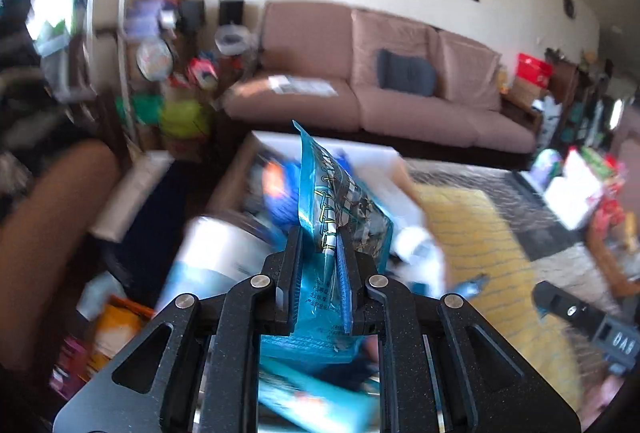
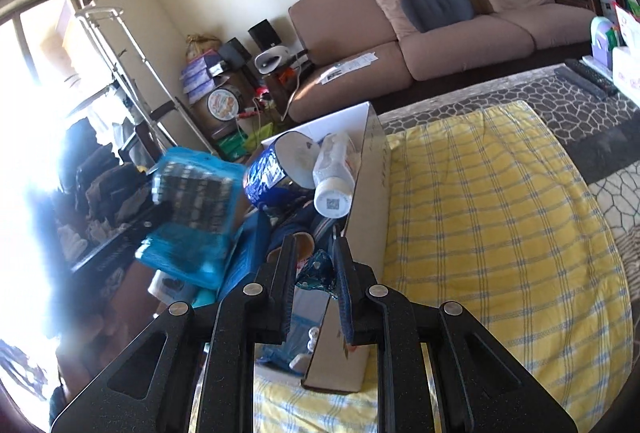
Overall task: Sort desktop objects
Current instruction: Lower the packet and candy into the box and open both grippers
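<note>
The left gripper (image 1: 320, 253) is sitting at the lower centre of its own frame, its 2 fingers clamped on a teal snack packet (image 1: 340, 209) that is standing up between them and leaning toward the upper left. Behind the packet, in blur, a cardboard box (image 1: 240, 169) is holding blue and white items. In the right wrist view that same packet (image 2: 192, 209) is showing at centre left, blurred, over the open box (image 2: 370, 169).

The right gripper (image 2: 314, 253) is pointing from the bottom centre of its frame at the box's near wall, its jaws drawn close together; a crumpled teal wrapper (image 2: 318, 273) is showing in the narrow gap, and I cannot tell whether the pads are pressing on it. Inside the box, a white bottle (image 2: 334, 173) is lying beside a blue roll (image 2: 276, 173). The box is resting on a yellow checked cloth (image 2: 500, 213) filling the right of the frame
</note>
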`<act>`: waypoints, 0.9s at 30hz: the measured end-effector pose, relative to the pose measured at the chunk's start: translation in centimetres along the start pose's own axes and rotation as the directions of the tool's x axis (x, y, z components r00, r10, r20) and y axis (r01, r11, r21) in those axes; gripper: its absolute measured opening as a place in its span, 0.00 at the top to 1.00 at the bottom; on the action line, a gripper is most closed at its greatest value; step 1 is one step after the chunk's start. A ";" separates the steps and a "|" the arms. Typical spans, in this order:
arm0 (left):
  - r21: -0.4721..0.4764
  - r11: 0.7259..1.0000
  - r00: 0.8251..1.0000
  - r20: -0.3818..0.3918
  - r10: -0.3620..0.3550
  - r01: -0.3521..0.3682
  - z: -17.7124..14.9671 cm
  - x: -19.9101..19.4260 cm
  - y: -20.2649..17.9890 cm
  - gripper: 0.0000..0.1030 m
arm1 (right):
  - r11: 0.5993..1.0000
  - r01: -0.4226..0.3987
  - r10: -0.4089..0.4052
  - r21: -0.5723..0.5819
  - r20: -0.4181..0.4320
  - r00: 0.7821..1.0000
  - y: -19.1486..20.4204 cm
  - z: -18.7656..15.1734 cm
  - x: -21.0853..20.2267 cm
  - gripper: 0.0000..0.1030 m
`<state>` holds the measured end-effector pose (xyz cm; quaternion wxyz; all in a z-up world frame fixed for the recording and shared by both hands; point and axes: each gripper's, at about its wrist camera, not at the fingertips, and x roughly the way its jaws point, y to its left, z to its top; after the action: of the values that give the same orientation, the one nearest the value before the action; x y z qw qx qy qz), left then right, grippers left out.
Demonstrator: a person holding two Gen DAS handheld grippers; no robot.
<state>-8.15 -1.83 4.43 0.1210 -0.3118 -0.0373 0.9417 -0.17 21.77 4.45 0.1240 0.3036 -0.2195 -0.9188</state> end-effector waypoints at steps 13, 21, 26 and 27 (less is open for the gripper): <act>-0.096 0.994 0.993 -0.106 0.042 -0.052 -0.7 0.3 1.4 0.31 | 0.997 -0.065 0.065 -0.051 -0.004 0.998 1.8 0.1 -3.5 0.83; -0.118 0.982 0.986 -0.089 0.138 -0.148 -0.1 -1.2 4.6 0.26 | 0.994 -0.055 0.052 -0.090 -0.031 0.998 4.0 1.2 -1.9 0.83; -0.093 0.975 0.976 -0.104 0.193 -0.203 0.2 -1.0 5.9 0.26 | 0.988 -0.088 0.072 -0.127 -0.130 0.989 5.8 3.2 2.8 0.83; -0.077 0.974 0.974 -0.107 0.202 -0.211 0.3 -0.9 5.9 0.26 | 0.989 -0.100 0.085 -0.109 -0.135 0.987 5.8 3.9 3.5 0.83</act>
<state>-8.82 -7.81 4.31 0.0103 -0.3649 -0.0402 0.9301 -4.73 16.73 8.30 0.1980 0.3445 -0.1713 -0.9015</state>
